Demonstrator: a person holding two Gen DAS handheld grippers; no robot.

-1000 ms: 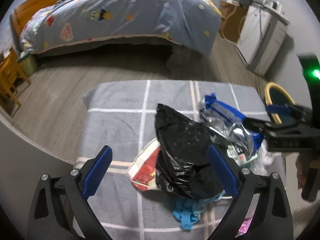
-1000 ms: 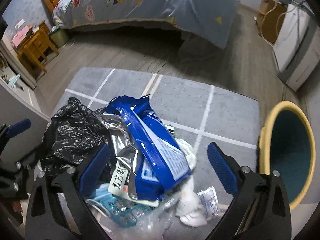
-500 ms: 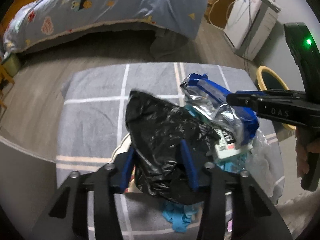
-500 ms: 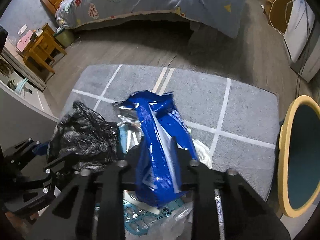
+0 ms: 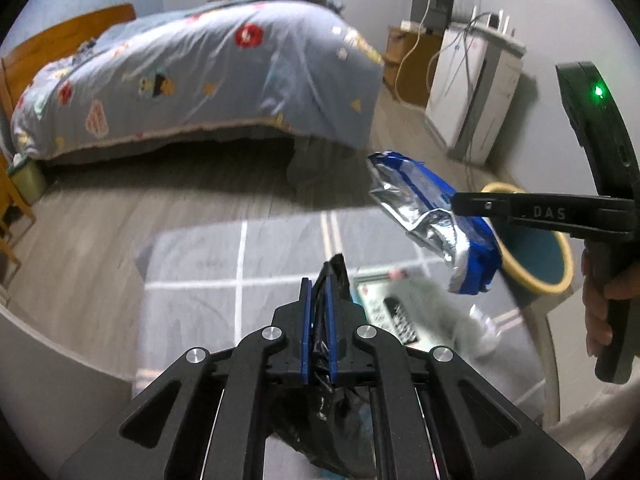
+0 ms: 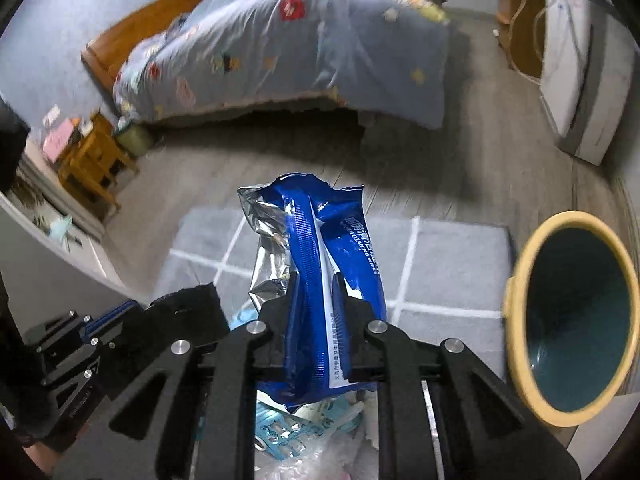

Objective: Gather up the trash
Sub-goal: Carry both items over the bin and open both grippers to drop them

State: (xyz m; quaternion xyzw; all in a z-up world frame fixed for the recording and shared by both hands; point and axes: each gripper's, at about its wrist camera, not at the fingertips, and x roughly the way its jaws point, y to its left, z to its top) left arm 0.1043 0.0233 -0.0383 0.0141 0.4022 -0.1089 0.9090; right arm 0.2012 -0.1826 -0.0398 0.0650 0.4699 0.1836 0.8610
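Observation:
My left gripper [image 5: 318,285] is shut on a crumpled black plastic bag [image 5: 338,420], which hangs below its blue pads, lifted off the grey mat [image 5: 200,256]. My right gripper [image 6: 316,280] pinches a blue and silver foil wrapper [image 6: 316,216]; its jaws are still closing, with the pads pressing the wrapper's sides. In the left wrist view the wrapper [image 5: 432,216] hangs in the air from the right gripper [image 5: 456,204]. A yellow-rimmed bin [image 6: 520,264] with a teal inside stands to the right of the mat. Loose packets [image 5: 384,308] and a light blue tray [image 6: 280,432] lie on the mat.
A bed [image 5: 224,72] with a blue patterned cover fills the far side. A white cabinet [image 5: 476,92] with cables stands at the far right, a wooden stool [image 6: 92,168] at the left. Bare wood floor [image 5: 180,196] lies between bed and mat.
Both grippers went from wide open to closed, the left on the black bag, the right on the blue wrapper. Both then rose, lifting bag and wrapper off the pile.

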